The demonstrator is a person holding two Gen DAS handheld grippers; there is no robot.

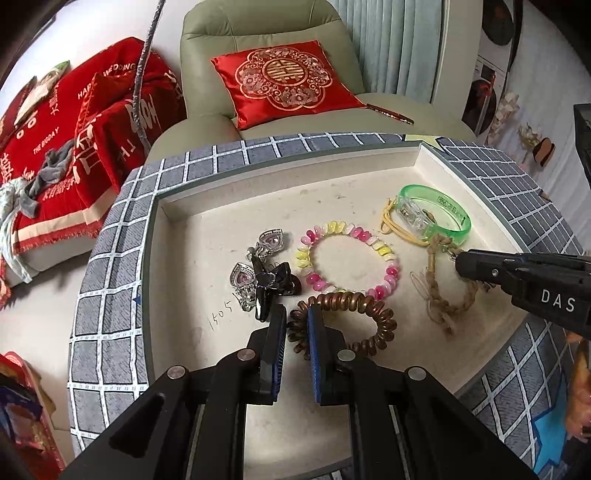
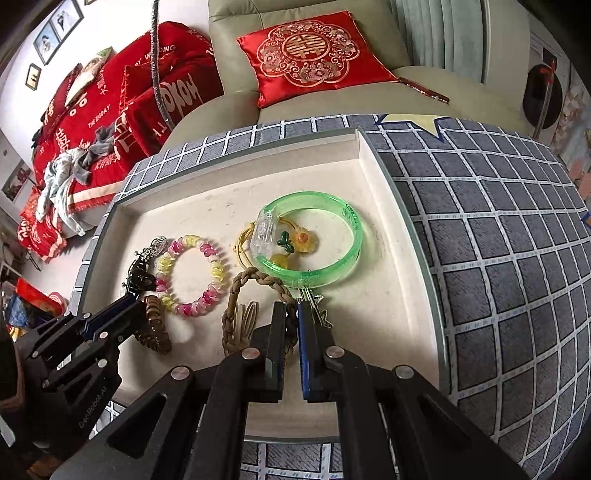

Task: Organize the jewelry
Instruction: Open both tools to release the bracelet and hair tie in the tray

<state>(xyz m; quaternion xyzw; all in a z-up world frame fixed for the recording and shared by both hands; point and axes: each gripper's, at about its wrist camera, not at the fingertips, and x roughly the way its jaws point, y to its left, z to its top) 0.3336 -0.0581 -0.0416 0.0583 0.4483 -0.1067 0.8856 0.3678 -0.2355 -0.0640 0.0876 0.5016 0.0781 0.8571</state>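
Observation:
A shallow cream tray (image 1: 229,206) holds the jewelry. My left gripper (image 1: 297,312) is closed on the left end of a brown spiral coil bracelet (image 1: 369,306). Left of it lie silver heart earrings (image 1: 271,238) and a black bow clip (image 1: 269,284). A pink-and-yellow bead bracelet (image 1: 347,258) sits in the middle, a green bangle (image 1: 436,214) at the right. My right gripper (image 2: 291,310) is shut on a braided rope bracelet (image 2: 236,291) near its metal charm (image 2: 314,301). A yellow flower charm (image 2: 304,240) lies inside the green bangle (image 2: 314,240).
The tray rests on a grey grid-pattern cloth (image 2: 498,258). Behind stands a pale green sofa (image 1: 266,22) with a red embroidered cushion (image 1: 288,77), and red blankets (image 1: 55,122) lie at the left.

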